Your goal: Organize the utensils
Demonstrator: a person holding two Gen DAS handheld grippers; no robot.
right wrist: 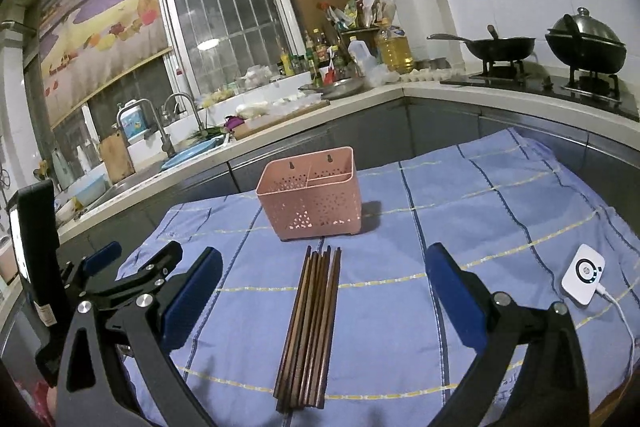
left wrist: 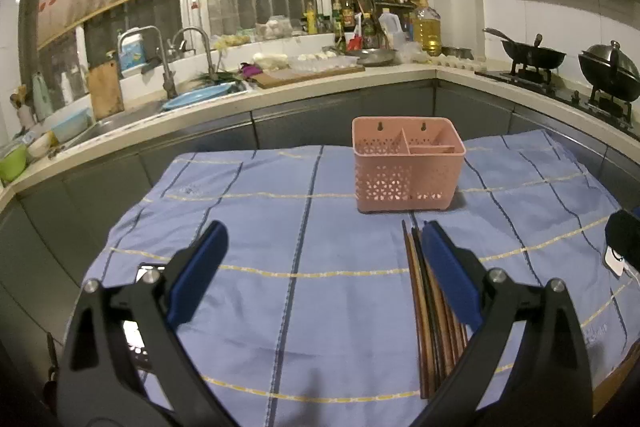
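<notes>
A pink perforated utensil holder (left wrist: pixel 408 169) (right wrist: pixel 314 197) with empty compartments stands upright on the blue checked cloth (left wrist: pixel 256 235) (right wrist: pixel 460 211). In front of it lies a bundle of several brown wooden chopsticks (left wrist: pixel 428 311) (right wrist: pixel 312 323), pointing toward the holder. My left gripper (left wrist: pixel 324 241) hovers open above the cloth, its right finger just right of the chopsticks. My right gripper (right wrist: pixel 324 267) is open above the bundle, with the chopsticks lying between its fingers' line. The left gripper (right wrist: pixel 132 269) also shows at the left of the right wrist view.
A white round-dial device (right wrist: pixel 583 279) with a cable lies on the cloth at the right. Behind the table runs a kitchen counter with a sink (left wrist: pixel 132 115), bottles (left wrist: pixel 360 23) and two woks on a stove (right wrist: pixel 540 55).
</notes>
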